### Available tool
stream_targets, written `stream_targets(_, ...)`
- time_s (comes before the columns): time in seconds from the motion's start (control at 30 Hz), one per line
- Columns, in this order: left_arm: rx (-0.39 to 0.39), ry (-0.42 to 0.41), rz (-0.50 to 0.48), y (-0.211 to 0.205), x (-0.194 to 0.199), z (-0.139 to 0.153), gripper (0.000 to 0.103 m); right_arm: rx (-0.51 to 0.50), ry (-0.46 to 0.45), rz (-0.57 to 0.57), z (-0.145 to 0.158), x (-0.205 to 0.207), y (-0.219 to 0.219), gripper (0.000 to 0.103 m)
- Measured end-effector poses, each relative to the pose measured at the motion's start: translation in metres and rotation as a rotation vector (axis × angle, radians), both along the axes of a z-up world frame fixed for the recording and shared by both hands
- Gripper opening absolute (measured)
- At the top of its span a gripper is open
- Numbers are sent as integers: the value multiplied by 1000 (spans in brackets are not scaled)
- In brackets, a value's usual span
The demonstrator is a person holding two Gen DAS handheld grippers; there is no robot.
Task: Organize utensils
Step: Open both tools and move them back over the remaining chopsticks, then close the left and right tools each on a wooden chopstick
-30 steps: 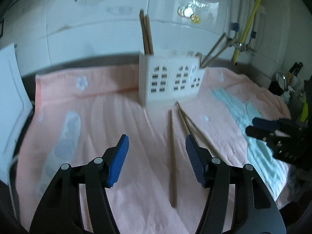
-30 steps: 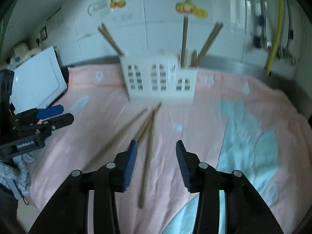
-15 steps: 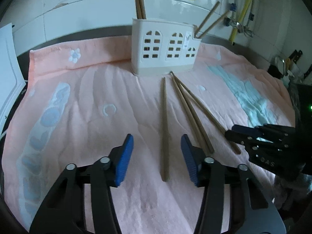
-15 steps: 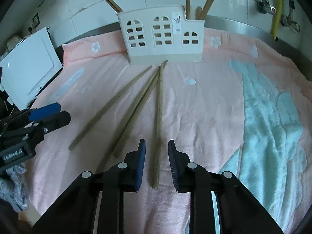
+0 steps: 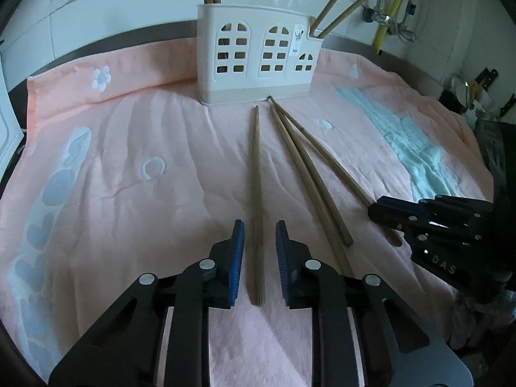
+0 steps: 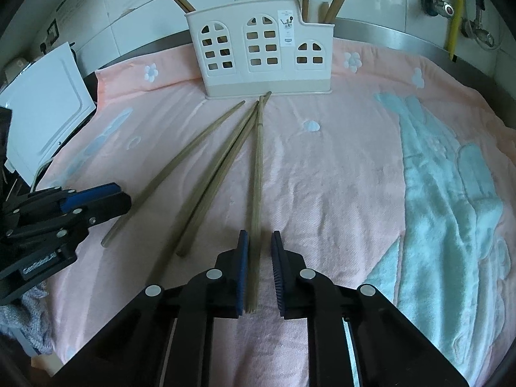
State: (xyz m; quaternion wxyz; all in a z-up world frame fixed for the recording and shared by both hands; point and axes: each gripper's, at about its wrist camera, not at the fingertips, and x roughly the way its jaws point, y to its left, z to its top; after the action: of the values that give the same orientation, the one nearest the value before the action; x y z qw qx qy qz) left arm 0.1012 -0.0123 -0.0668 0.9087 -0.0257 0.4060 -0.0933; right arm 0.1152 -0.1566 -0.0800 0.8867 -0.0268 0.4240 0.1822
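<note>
Wooden chopsticks, four, are laid loose on the pink towel (image 5: 135,148), fanned out from near the caddy (image 5: 258,54) at far centre; more sticks already stand in the caddy's L and R ends.

L gripper (image 5: 259,258): jaws have just been closing, now narrow, w/ the leftmost stick (image 5: 256,193) lying between the pads. A sliver of gap is seen each side, so contact is not confirmed; stick judged not yet clamped.

R gripper (image 6: 259,267): jaws have also just been closing, nearly shut, astride the near end of the rightmost stick (image 6: 257,174). Left pad looks to touch it; right pad is just apart. Grip not judged complete.

Middle pair (image 5: 309,177) is left untouched between the two.

Step in hand (judged): pinch one stick per gripper at near end.
- Closing to be finished squarely, stick centred on pads, else roll-out is likely.
- Towel pile not to be caught in the jaws.
- Near-end hold means a long lever; lift to be slow, tip kept clear of the middle pair and caddy base.
- Far tips lie close to the caddy foot; stick to be raised before swinging upright.
</note>
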Motion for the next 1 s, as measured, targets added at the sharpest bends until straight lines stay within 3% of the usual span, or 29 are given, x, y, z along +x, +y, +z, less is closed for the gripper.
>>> stream_targets(0.33, 3, 39, -1, -2, 10, -14, 16, -3, -11, -2, 0, -1, 0, 13)
stream_targets(0.53, 29, 35, -2, -5, 9, -14, 16, 11, -9, -5, 0, -2, -3, 7)
stream_targets(0.67, 32, 37, 3, -5, 10, -13, 6, 20, -18, -8, 4, -6, -4, 7)
stream_targets(1.0, -2, -14, 1, 2, 2, 9, 6, 81, -145, 2, 57, -19, -10, 7)
